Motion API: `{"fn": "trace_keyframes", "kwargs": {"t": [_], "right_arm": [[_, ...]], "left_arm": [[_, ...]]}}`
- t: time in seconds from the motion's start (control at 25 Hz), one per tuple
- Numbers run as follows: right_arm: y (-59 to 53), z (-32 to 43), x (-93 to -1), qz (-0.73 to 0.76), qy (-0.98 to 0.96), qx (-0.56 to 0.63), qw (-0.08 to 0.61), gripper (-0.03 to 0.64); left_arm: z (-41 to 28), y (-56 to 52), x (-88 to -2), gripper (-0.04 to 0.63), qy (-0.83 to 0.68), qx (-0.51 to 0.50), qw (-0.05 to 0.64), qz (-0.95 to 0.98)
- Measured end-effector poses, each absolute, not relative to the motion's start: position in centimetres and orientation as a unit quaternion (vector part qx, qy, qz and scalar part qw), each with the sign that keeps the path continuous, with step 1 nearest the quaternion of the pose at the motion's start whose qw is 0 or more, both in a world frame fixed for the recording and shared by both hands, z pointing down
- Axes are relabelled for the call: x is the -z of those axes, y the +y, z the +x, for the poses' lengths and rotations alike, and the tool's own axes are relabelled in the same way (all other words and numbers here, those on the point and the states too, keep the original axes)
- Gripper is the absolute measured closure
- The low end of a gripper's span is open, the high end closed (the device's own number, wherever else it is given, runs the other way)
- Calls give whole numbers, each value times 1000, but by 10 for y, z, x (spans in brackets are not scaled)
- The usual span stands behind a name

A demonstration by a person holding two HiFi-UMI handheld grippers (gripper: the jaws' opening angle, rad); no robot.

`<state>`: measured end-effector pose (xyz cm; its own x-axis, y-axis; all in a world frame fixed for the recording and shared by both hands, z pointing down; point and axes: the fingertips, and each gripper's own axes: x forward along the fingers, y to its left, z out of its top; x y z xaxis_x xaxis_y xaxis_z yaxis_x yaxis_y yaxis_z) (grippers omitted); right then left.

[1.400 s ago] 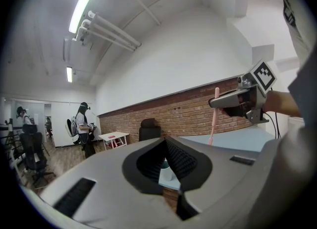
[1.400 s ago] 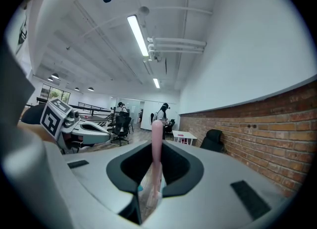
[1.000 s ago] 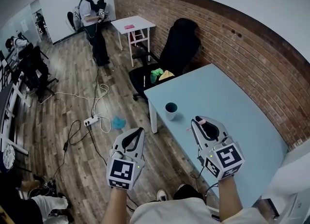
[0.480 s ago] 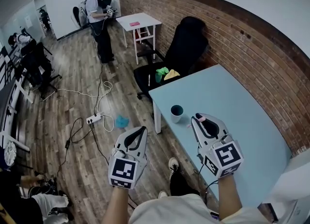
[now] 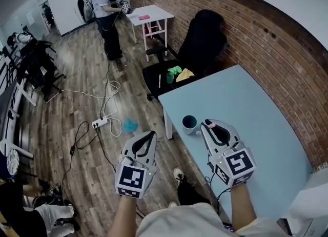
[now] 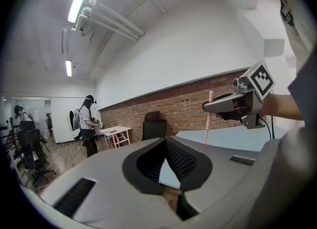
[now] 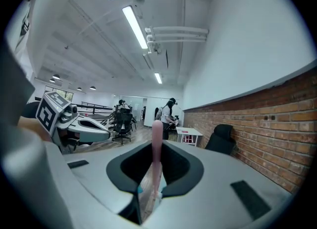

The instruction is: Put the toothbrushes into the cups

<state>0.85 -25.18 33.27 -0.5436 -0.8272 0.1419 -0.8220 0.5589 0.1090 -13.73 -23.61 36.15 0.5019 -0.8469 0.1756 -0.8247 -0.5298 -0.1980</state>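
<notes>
head view: right claw [image 5: 205, 127] is pinching a pink toothbrush [image 5: 208, 124] upright, over the light blue counter [image 5: 256, 113]. a dark teal cup [image 5: 189, 123] stands on the counter near its corner, just beside the right claw tip and apart from the toothbrush. left claw [image 5: 150, 135] is off the counter, over the wood floor [image 5: 77, 97], tips pressed together. a black office chair [image 5: 202, 43] stands by the brick wall [image 5: 266, 41], and a person [image 5: 106, 15] stands by a small white table [image 5: 150, 15].
left gripper view: left claw tips meet with nothing between them. the right claw shows at right, toothbrush vertical in it above the counter.
right gripper view: right claw pads are clamped on the toothbrush shaft, its rounded end sticking up past the tips. the left claw shows at left.
</notes>
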Motion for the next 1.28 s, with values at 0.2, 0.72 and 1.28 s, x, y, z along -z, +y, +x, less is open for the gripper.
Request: {"fn": "trace_keyframes", "kwargs": {"t": [0.2,0.72,1.28], "right_arm": [[-282,10,-340,464,-881,10,93,552],[-341,11,-390,448,-885,-13,124,552],[-382,2,-462,413,-892,-41,178,552]], "left_arm": [[-131,-265,-365,583,481,132,39,-866],[-119,-321,-392,583,471,148,19,-869],[-116,-355,-434,583,477,165,-31,-863]]}}
